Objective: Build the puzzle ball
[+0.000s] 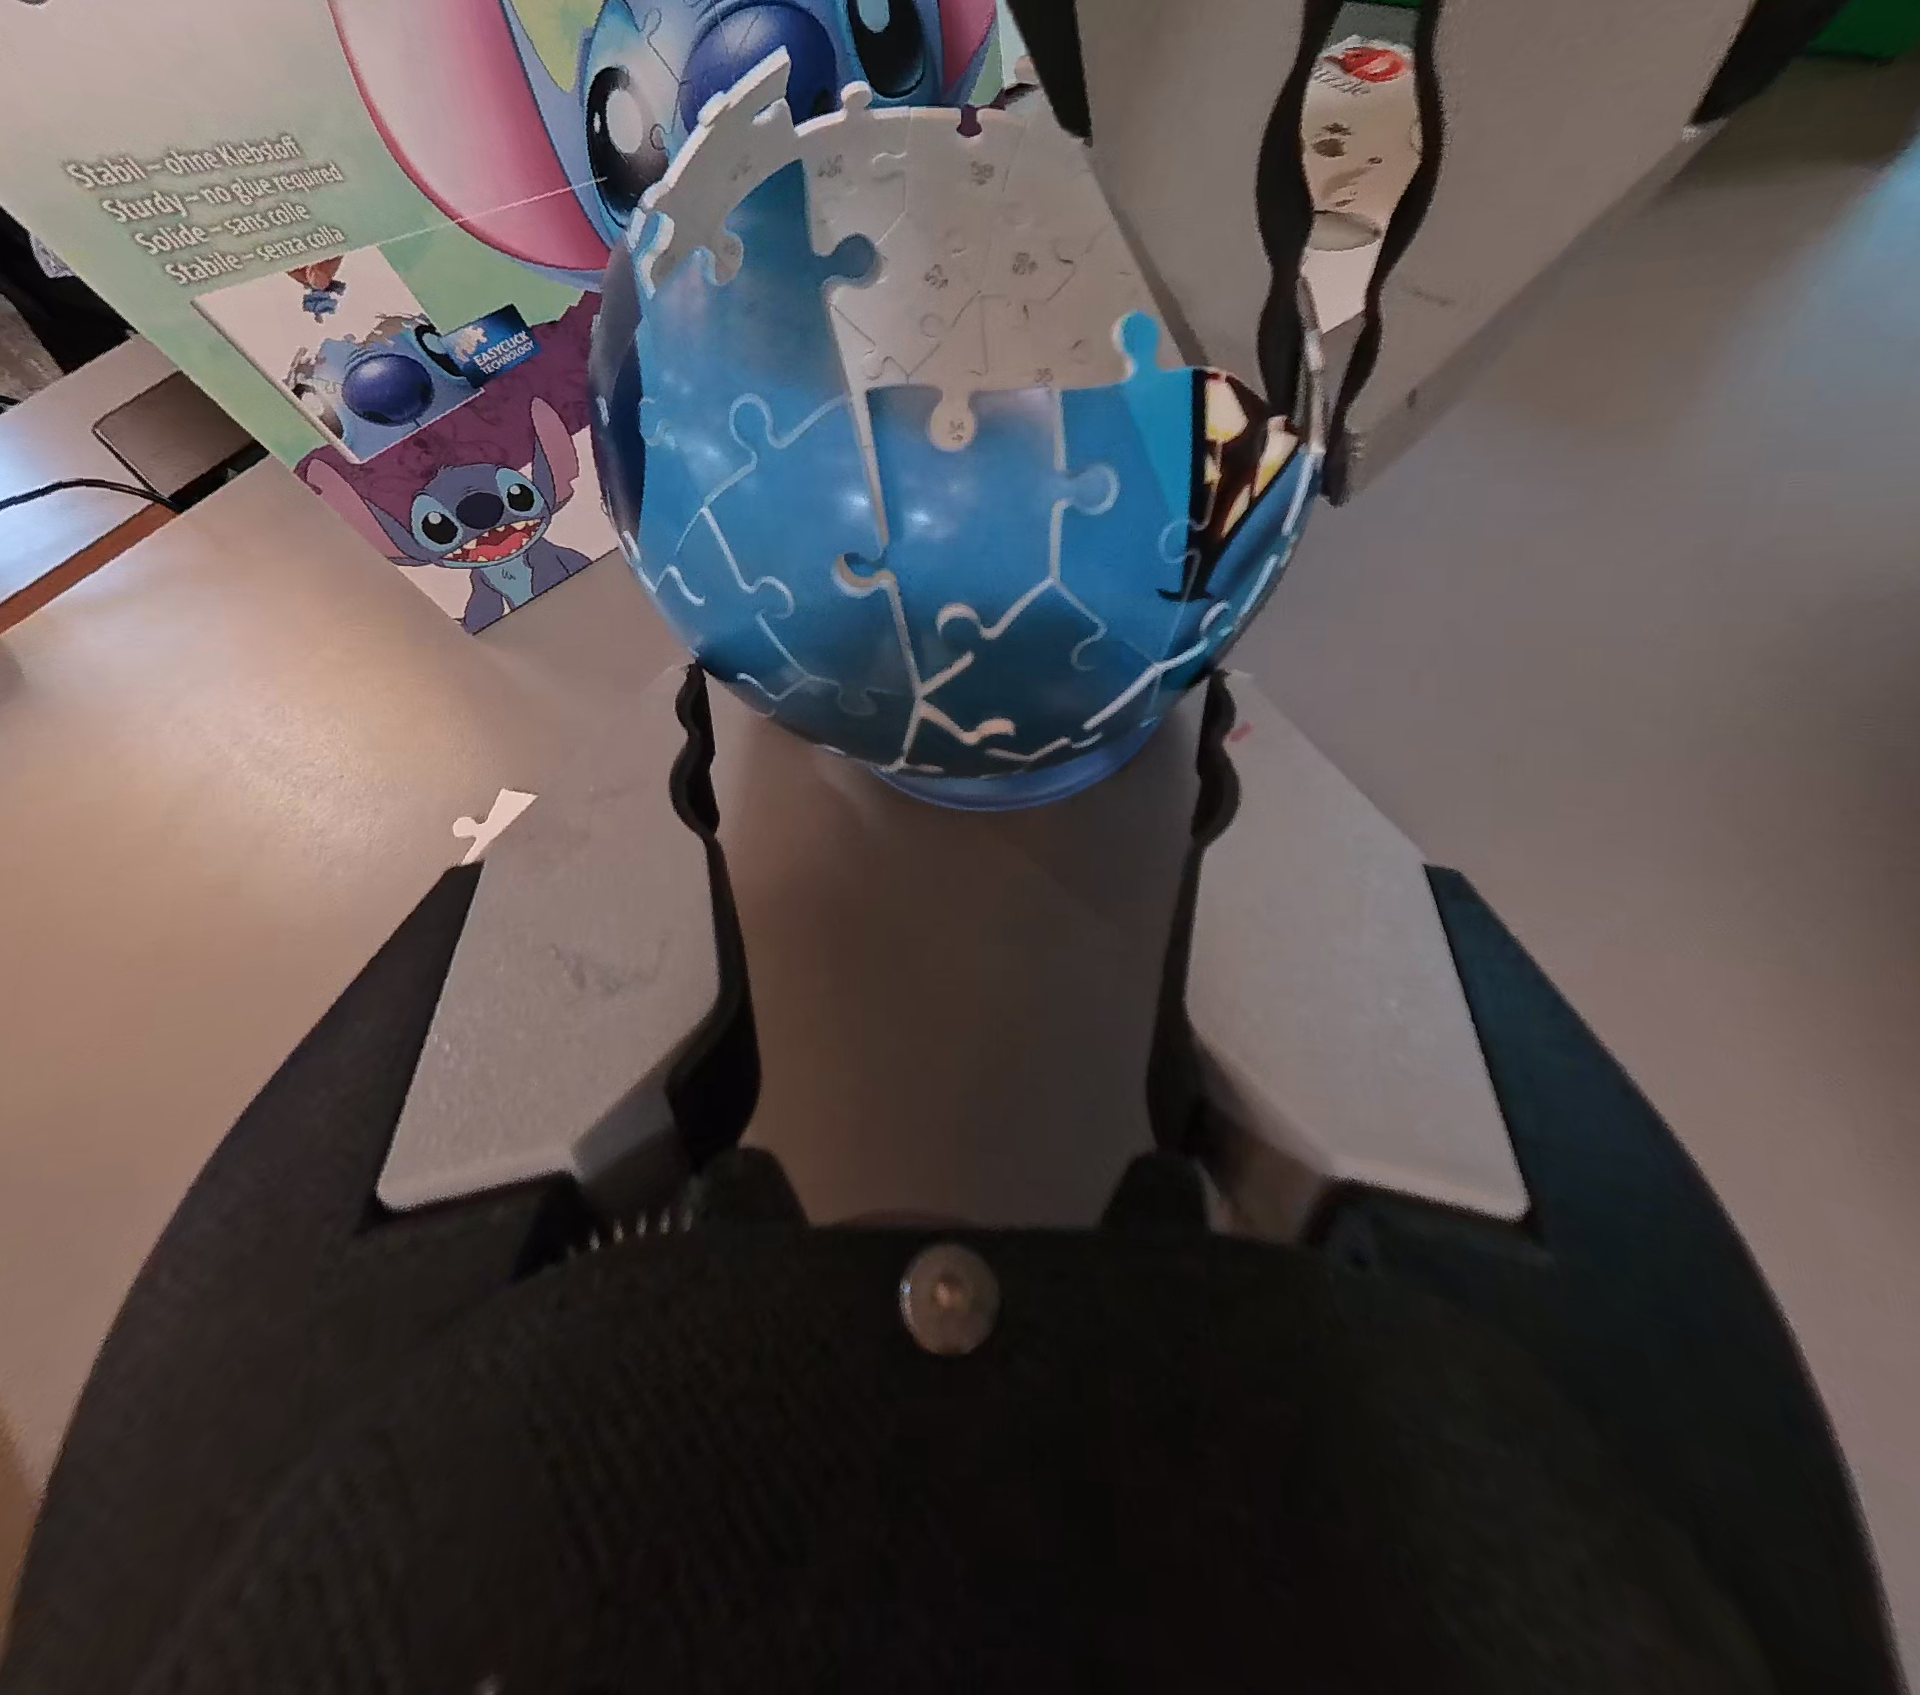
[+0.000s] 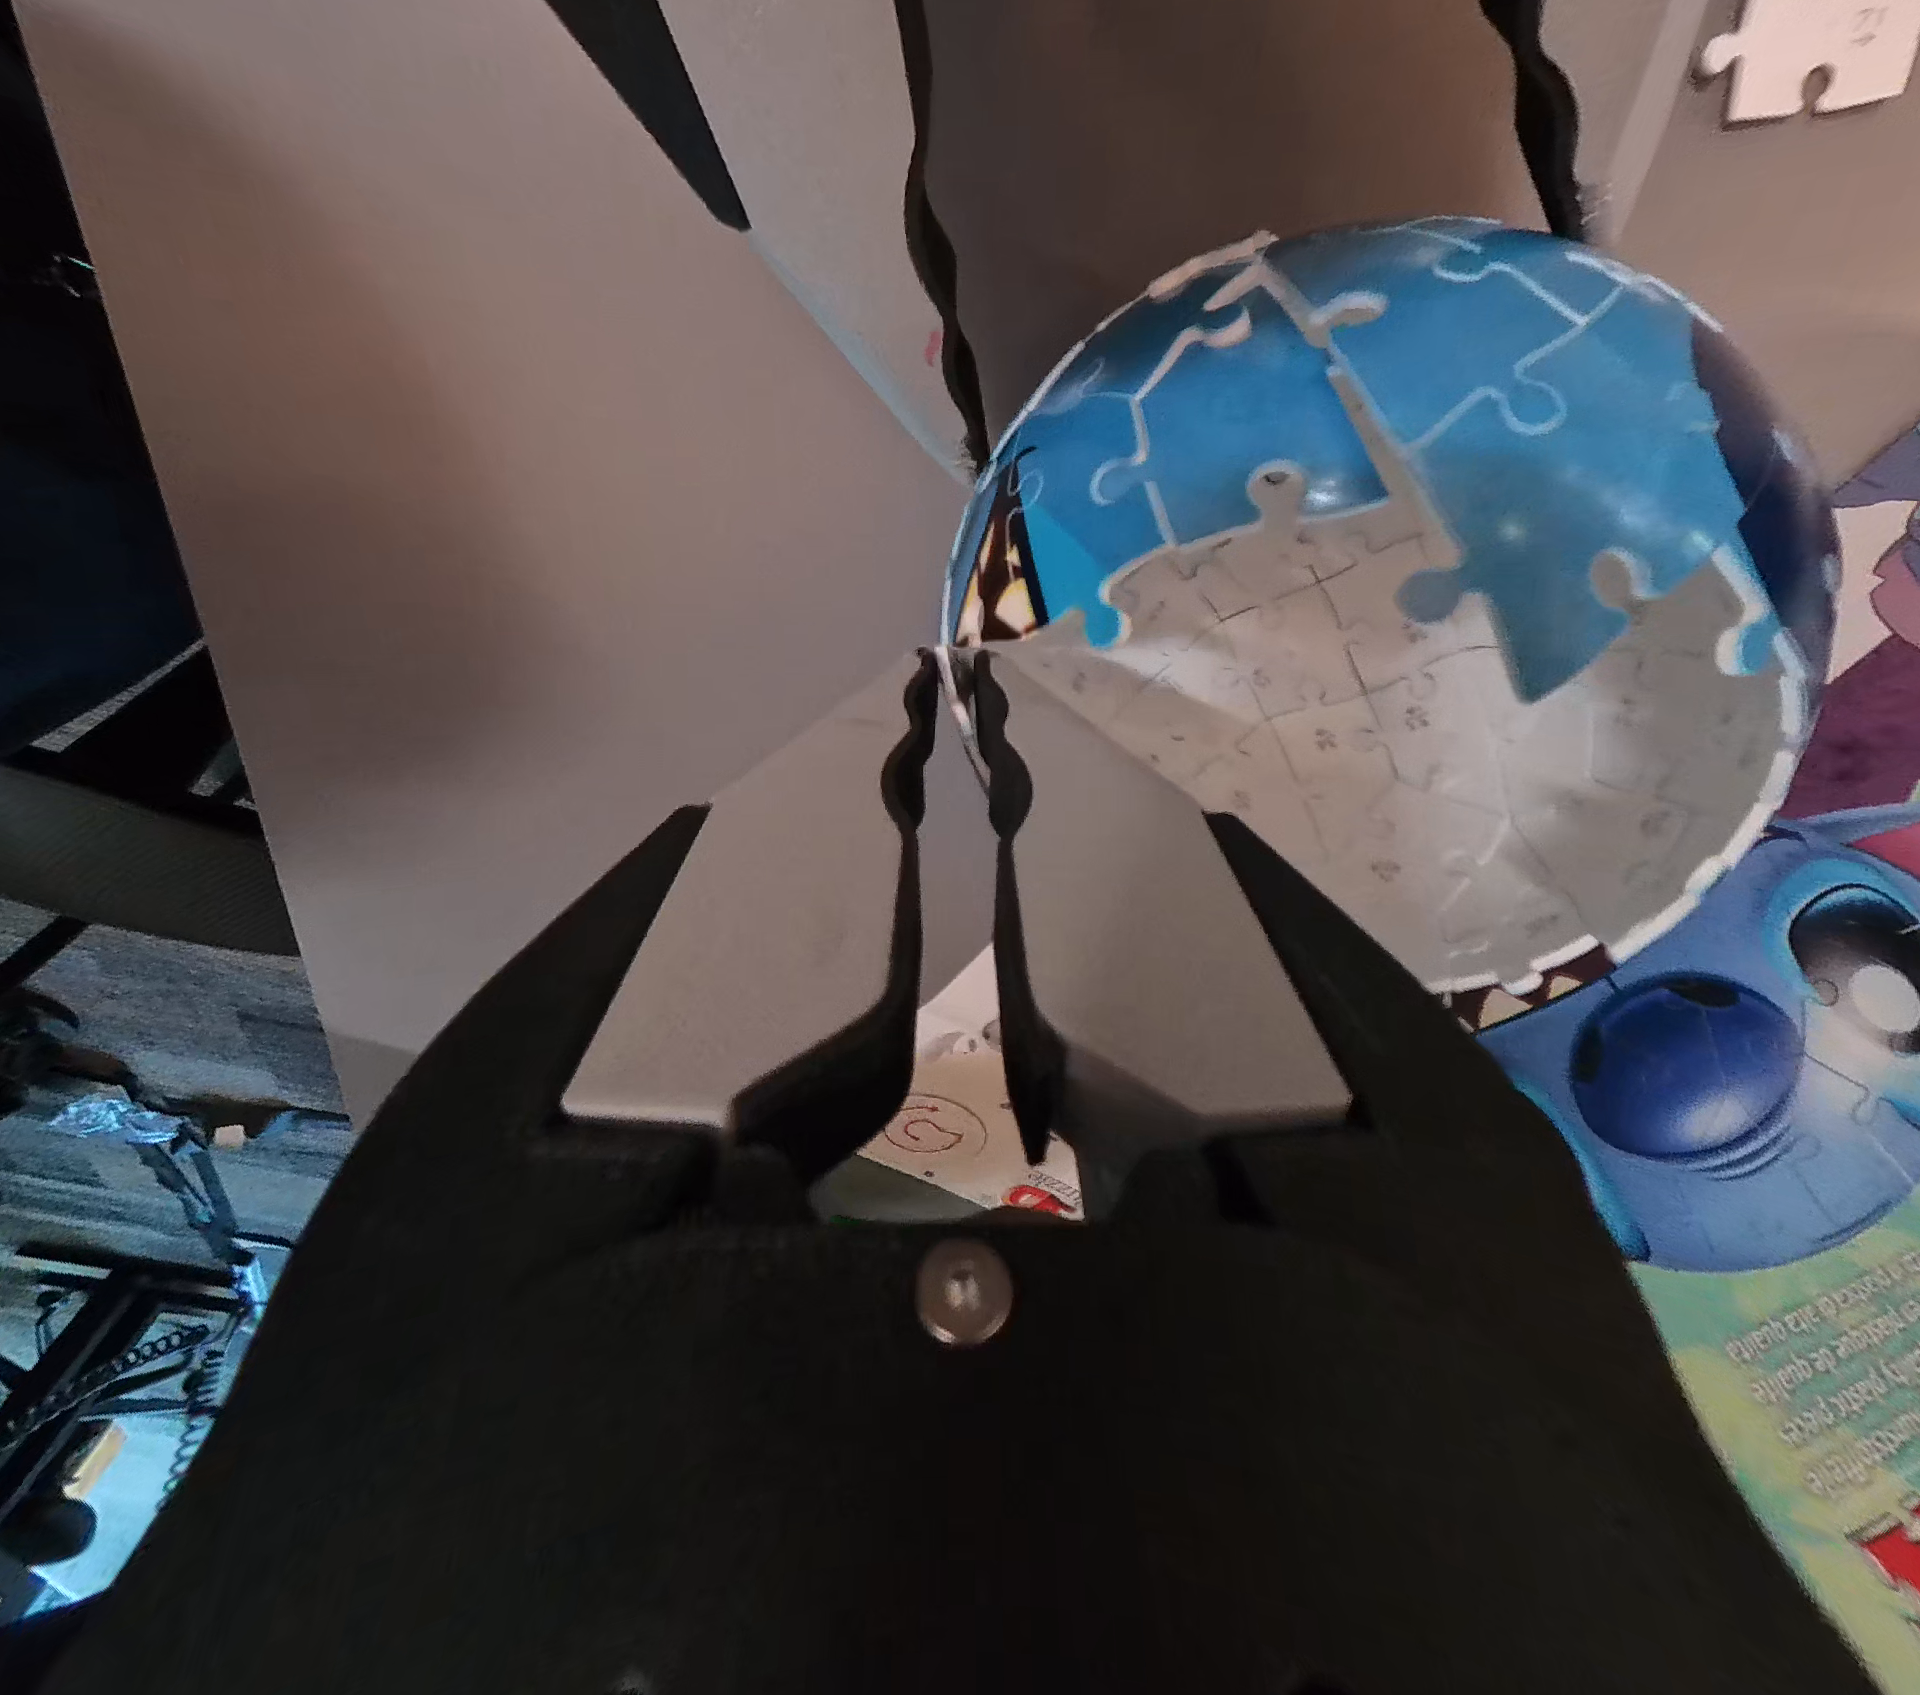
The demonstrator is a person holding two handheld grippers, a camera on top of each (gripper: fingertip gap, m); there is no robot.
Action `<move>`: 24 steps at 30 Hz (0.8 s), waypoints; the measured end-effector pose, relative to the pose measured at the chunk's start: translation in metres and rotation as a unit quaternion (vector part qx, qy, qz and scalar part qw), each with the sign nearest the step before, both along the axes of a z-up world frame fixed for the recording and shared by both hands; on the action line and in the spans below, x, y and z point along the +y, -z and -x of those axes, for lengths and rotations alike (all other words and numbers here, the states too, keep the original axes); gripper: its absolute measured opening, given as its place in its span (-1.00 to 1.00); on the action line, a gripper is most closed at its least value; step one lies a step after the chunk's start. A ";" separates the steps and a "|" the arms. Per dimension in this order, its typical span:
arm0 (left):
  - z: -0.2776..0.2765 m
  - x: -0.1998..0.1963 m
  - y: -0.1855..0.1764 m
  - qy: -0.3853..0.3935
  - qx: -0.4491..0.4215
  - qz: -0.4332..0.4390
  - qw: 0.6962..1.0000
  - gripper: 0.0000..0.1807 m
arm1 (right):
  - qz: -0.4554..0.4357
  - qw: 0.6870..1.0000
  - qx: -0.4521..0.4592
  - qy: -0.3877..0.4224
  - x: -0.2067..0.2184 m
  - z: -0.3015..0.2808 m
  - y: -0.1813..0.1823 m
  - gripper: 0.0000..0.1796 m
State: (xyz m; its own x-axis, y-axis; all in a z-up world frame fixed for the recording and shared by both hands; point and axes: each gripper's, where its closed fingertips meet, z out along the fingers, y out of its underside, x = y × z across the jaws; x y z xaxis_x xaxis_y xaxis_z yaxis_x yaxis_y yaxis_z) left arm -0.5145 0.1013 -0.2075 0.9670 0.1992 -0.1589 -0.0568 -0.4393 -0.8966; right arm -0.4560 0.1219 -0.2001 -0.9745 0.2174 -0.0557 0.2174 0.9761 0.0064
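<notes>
Ball: half-built puzzle ball, blue outside, white inside, held up off the table between the two grippers.
Open part: far upper side unfinished; the white backs of pieces show through the gap, edges jagged.
Left gripper: jaws spread wide around the lower part of the ball, each side touching it, clamped on the ball.
Right gripper: jaws nearly together, pinching the thin rim of the ball at its right edge as the left wrist view shows it.
Loose piece: white side up, flat on the table, well apart from the ball.
Second loose piece: small, white, on the table just left of the left gripper.
Box: puzzle box with blue cartoon creature, standing on the table just behind the ball, far left.
</notes>
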 end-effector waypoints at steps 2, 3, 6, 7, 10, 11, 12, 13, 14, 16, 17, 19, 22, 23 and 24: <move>0.000 0.001 0.000 -0.004 -0.002 0.001 1.000 0.03 | 0.001 1.000 -0.003 0.004 0.000 0.000 0.000 -0.97; 0.000 0.001 0.000 -0.005 -0.003 0.000 1.000 0.03 | 0.001 1.000 -0.002 0.004 -0.001 0.000 0.000 -0.98; 0.000 0.002 0.000 -0.007 -0.007 0.000 1.000 0.04 | 0.001 1.000 -0.002 0.002 -0.002 0.000 0.000 -0.99; 0.000 0.003 0.000 -0.007 -0.007 -0.001 1.000 0.04 | 0.000 1.000 0.001 -0.001 -0.002 0.001 -0.001 -1.00; 0.001 0.002 0.000 -0.009 -0.009 -0.003 1.000 0.04 | -0.002 1.000 0.017 -0.009 -0.005 0.005 -0.001 -1.00; 0.000 0.002 0.000 -0.007 -0.010 -0.004 1.000 0.02 | -0.004 1.000 0.011 -0.007 -0.004 0.004 0.000 -1.00; 0.000 0.002 0.000 -0.007 -0.010 -0.003 1.000 0.02 | -0.005 1.000 0.004 -0.001 -0.004 0.003 0.000 -1.00; 0.000 0.002 0.000 -0.007 -0.010 -0.003 1.000 0.02 | -0.003 1.000 0.002 0.006 -0.004 0.004 0.000 -1.00; 0.000 0.002 0.000 -0.007 -0.009 -0.002 1.000 0.02 | 0.002 1.000 0.002 0.011 -0.005 0.004 0.000 -1.00; -0.001 0.002 0.000 -0.005 -0.009 -0.001 1.000 0.00 | -0.001 1.000 0.002 0.010 -0.003 0.004 0.000 -1.00; -0.001 0.002 0.000 -0.005 -0.009 -0.001 1.000 -0.01 | -0.003 1.000 0.001 0.010 -0.002 0.003 0.000 -1.00; -0.001 0.002 0.001 -0.004 -0.008 0.001 1.000 -0.03 | -0.006 1.000 0.002 0.007 -0.001 0.002 0.000 -1.00; -0.001 0.003 0.001 -0.006 -0.007 0.002 1.000 -0.03 | -0.008 1.000 0.000 0.009 -0.002 0.002 0.001 -1.00; -0.001 0.003 0.001 -0.007 -0.006 0.003 1.000 -0.02 | -0.008 1.000 0.002 0.011 -0.002 0.003 0.001 -1.00; 0.000 0.003 0.002 -0.008 -0.005 0.004 1.000 -0.02 | -0.007 1.000 0.006 0.010 -0.002 0.004 0.001 -1.00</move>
